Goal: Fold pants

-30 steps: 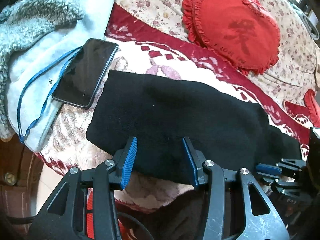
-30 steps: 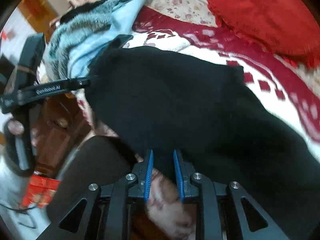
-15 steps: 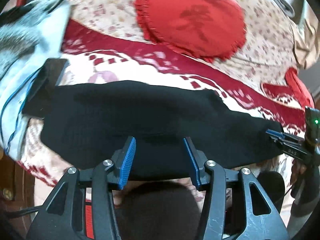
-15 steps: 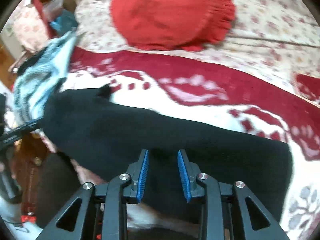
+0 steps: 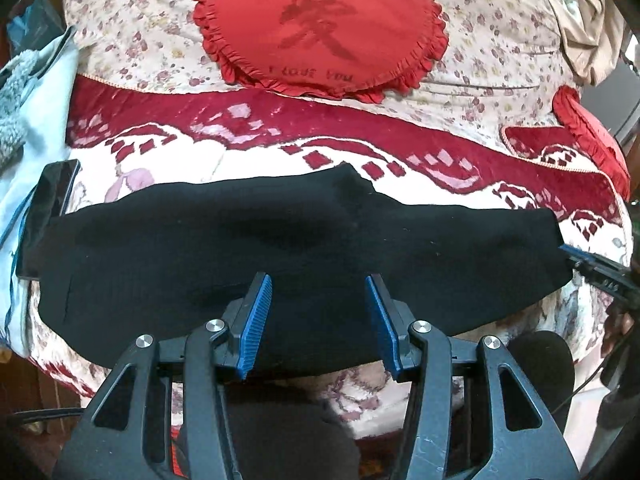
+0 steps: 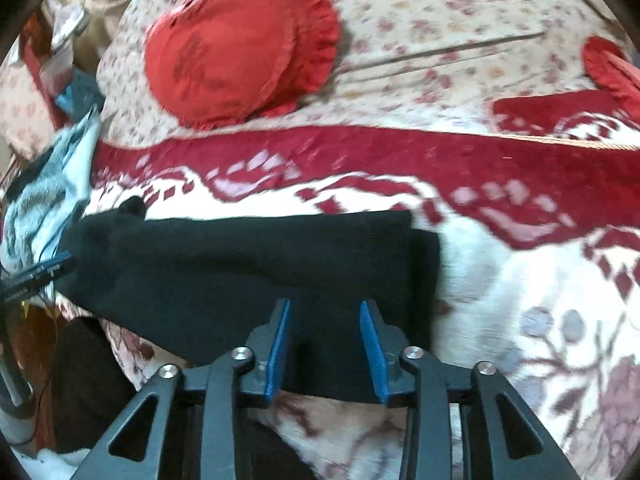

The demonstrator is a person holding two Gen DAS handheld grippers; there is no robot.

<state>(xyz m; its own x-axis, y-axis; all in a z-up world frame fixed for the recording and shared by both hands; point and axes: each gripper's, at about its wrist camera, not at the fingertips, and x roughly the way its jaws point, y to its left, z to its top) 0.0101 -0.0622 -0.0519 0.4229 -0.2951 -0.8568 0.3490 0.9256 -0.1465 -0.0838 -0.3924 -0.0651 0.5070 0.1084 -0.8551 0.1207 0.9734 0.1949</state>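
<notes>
Covering the bed, a red-and-cream blanket [image 5: 248,160] bears black pants [image 5: 280,248].

The left gripper [image 5: 318,322] has a black frame with triangular cut-outs and silver screws. Its fingers [image 5: 254,324] carry ribbed blue pads. The right gripper [image 6: 326,346] looks the same.

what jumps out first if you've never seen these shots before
A long band of black knit pants lies across the near edge of the bed, on a red and white patterned blanket. Behind it, on the floral bedspread, sits a red heart-shaped frilled cushion with a dark character on it. The left gripper and right gripper hover over the pants, blue-padded jaws apart, gripping nothing.
</notes>
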